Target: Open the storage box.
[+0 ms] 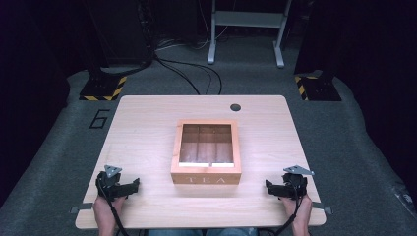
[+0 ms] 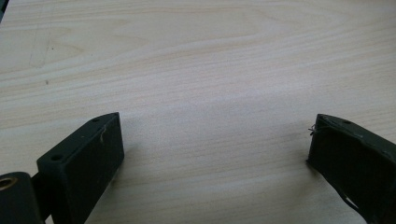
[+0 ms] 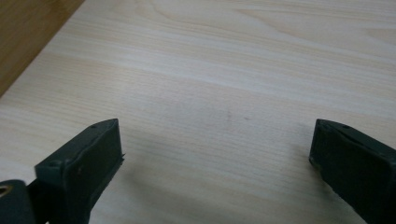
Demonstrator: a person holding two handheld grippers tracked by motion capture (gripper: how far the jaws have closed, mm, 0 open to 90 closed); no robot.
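A wooden tea box marked TEA on its front stands in the middle of the light wood table; its lid has a clear pane showing dividers inside. My left gripper rests near the front left edge, open, jaws pointing right toward the box. My right gripper rests near the front right edge, open, jaws pointing left toward the box. In the left gripper view the left gripper has bare tabletop between its jaws. The right gripper likewise holds nothing, and a corner of the tea box shows at top left.
A round cable hole sits near the table's far edge. Beyond the table are grey carpet, black cables, a grey metal stand and two bases with yellow-black stripes.
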